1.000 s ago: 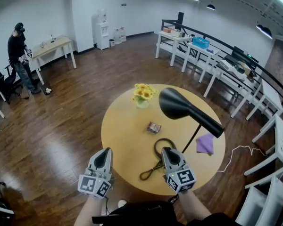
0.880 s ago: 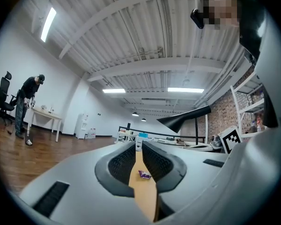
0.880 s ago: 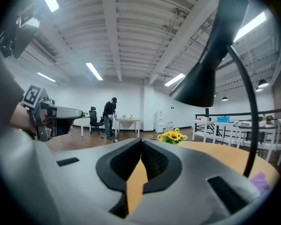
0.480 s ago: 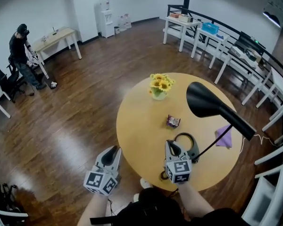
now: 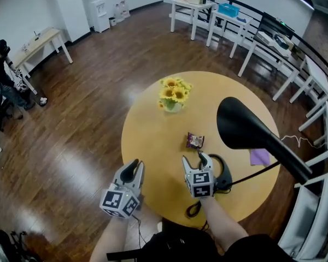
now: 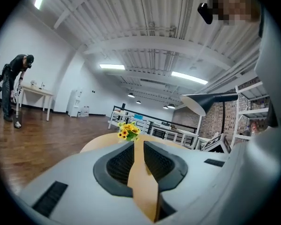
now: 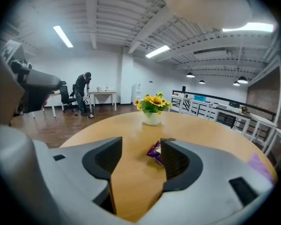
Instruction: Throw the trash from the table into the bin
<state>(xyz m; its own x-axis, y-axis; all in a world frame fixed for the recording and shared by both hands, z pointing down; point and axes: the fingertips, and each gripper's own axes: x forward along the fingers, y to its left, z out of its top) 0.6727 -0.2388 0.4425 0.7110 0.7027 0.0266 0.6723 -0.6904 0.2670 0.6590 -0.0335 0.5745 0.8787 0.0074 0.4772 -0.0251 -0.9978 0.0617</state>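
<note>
A small purple snack wrapper (image 5: 195, 141) lies near the middle of the round wooden table (image 5: 147, 141). My right gripper (image 5: 195, 158) hovers just short of it, pointing at it. Its jaws have just been opening and stand wide apart with only tabletop between them. In the right gripper view the wrapper (image 7: 154, 151) shows just past the right gripper (image 7: 140, 146), by the right jaw. My left gripper (image 5: 135, 165) sits over the table's near-left edge. Its jaws have just been opening to a narrow gap, as the left gripper (image 6: 138, 142) shows, with nothing in it. No bin is in view.
A vase of yellow flowers (image 5: 173, 94) stands at the table's far side. A black lamp (image 5: 246, 130) leans over the right half, its ring base and cable (image 5: 224, 171) beside my right gripper. A purple sheet (image 5: 259, 157) lies at the right. White desks line the far railing.
Both grippers have moved forward and lower toward the table. The right gripper's jaws have opened and now sit close to the wrapper. The left jaws have parted slightly.
</note>
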